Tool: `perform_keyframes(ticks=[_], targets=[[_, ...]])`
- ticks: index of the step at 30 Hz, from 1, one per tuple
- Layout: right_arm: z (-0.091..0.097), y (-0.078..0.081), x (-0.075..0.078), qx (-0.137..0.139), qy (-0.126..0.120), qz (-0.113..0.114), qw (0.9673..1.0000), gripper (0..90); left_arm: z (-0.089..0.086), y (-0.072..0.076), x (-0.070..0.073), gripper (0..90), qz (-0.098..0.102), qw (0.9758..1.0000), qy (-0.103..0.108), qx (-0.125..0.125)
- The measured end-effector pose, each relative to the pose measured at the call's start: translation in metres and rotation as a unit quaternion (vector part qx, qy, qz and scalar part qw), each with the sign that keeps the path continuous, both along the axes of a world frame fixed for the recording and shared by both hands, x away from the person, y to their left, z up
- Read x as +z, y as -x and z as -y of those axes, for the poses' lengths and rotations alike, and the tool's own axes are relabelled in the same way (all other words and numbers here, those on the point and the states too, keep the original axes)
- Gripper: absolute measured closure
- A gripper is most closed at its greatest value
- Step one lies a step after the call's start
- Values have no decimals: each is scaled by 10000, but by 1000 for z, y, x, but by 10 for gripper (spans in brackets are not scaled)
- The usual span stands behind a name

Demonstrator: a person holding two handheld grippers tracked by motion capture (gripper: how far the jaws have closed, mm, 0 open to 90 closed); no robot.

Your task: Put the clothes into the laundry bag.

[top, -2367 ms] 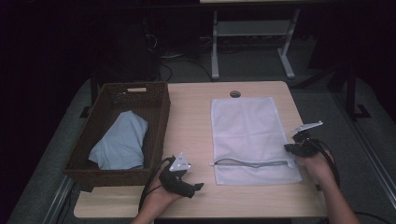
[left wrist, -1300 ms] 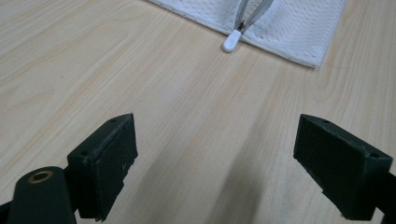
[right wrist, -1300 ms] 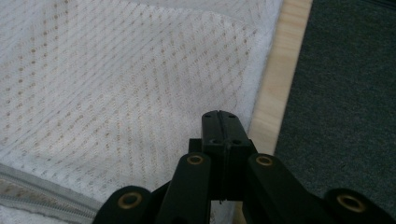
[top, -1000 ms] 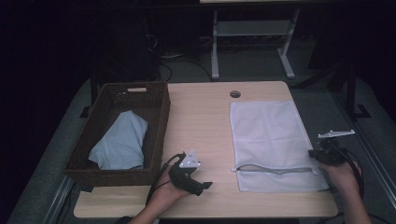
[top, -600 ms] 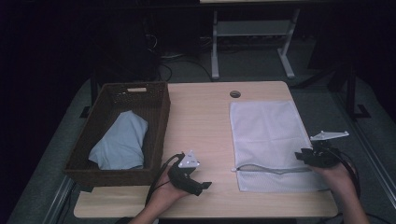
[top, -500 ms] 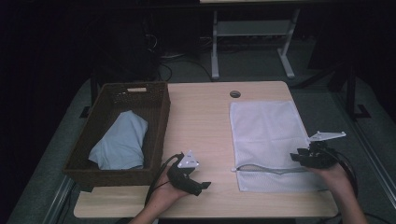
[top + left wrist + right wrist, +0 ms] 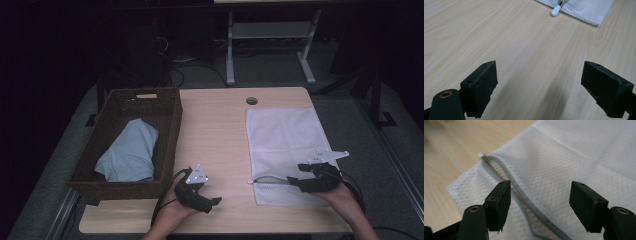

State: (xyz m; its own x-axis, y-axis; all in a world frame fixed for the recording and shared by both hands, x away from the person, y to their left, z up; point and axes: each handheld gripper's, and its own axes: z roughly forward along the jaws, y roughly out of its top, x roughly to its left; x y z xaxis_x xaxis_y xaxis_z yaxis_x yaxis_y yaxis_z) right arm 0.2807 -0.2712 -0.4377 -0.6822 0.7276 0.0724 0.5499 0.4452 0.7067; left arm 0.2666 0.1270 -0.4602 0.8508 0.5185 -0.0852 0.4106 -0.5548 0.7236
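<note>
Right gripper (image 7: 295, 176) hovered over the near end of the white mesh bag (image 7: 285, 137), its jaws having just been opening, nothing between them. Left gripper (image 7: 216, 202) rested released on the table (image 7: 215, 130). Judging by the gaping zipper (image 7: 270, 179), unzipping looked done; the blue cloth (image 7: 129, 152) in the basket (image 7: 172, 125) remained to load.

This looks like a lab or test room: a plain light-wood desk (image 7: 220, 125) with a cable hole (image 7: 252, 100) near its far edge stands on grey carpet, with a white metal frame (image 7: 267, 47) and loose cables (image 7: 175, 70) behind in the dark.
</note>
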Motion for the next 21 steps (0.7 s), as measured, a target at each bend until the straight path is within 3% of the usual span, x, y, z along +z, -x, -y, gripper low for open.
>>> perform_keyframes(ticks=[12,21], targets=[[-37,26,-6,574,-315,-58,9978,166,-4,12,-2,128,-69,9999,-29,104],[-65,27,-13,829,-365,142,9958,128,-4,16,-1,124,-90,9999,-25,43]])
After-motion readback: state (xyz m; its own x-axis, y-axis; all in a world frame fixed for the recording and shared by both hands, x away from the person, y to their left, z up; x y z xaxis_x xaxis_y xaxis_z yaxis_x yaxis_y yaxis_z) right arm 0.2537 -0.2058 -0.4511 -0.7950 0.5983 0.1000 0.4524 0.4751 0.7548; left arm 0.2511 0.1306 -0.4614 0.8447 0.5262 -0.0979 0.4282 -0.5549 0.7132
